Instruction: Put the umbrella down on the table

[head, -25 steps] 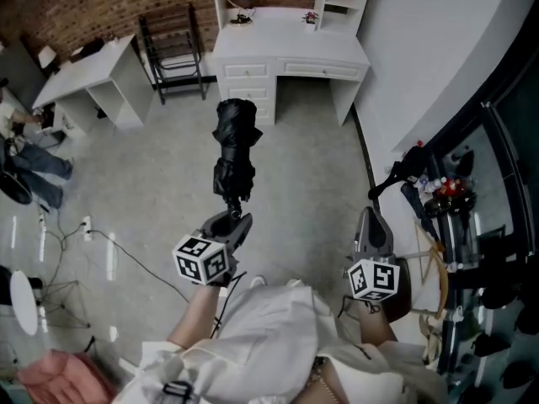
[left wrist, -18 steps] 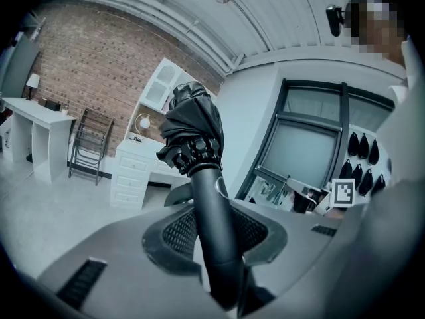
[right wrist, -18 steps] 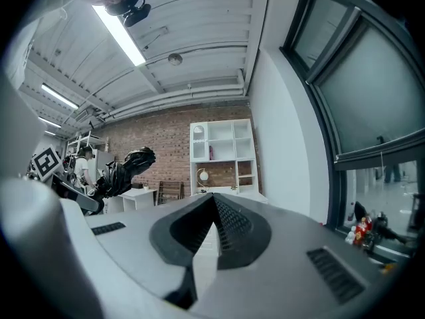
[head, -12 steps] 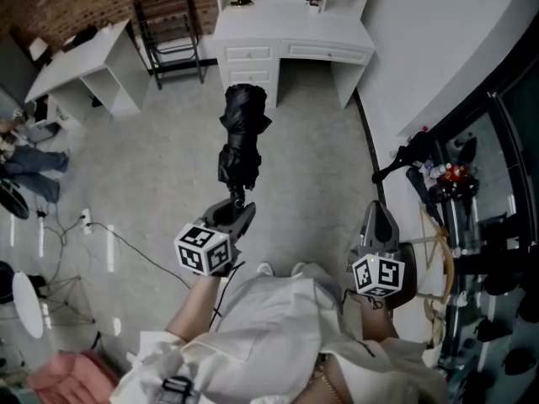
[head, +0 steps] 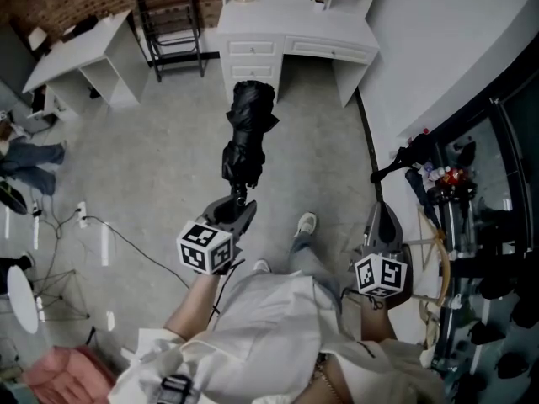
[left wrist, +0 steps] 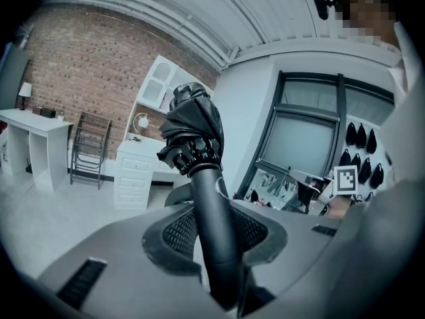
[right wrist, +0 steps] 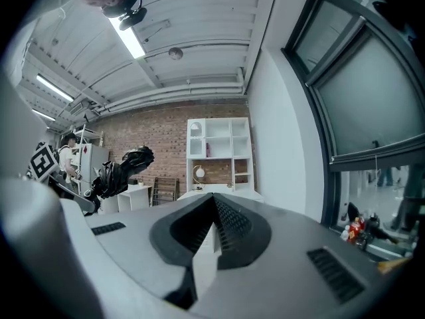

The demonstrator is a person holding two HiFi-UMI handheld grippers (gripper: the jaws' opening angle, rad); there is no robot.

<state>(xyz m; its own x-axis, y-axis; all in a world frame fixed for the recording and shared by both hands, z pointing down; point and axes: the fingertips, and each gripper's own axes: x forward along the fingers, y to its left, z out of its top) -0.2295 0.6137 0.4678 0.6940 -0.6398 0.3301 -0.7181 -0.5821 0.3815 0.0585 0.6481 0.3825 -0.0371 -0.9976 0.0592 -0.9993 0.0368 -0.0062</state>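
A folded black umbrella (head: pixel 248 133) sticks out over the grey floor, its canopy toward the white desk (head: pixel 286 36) at the far wall. My left gripper (head: pixel 234 207) is shut on its black handle (left wrist: pixel 212 224). In the left gripper view the bunched canopy (left wrist: pixel 192 131) rises above the jaws. My right gripper (head: pixel 379 217) hangs at the right beside a dark rack, jaws together and nothing in them. In the right gripper view (right wrist: pixel 214 228) the umbrella (right wrist: pixel 123 168) shows far off at the left.
A second white table (head: pixel 80 53) stands at the far left, with a black folding rack (head: pixel 173 23) between it and the desk. Cables (head: pixel 101 234) trail over the floor at the left. A dark rack with small items (head: pixel 455 200) lines the right wall. A person's legs (head: pixel 25 154) show at the left edge.
The umbrella and both grippers have drifted a little toward the white desk. A shoe has come into view between the grippers. The left grip on the handle is unchanged.
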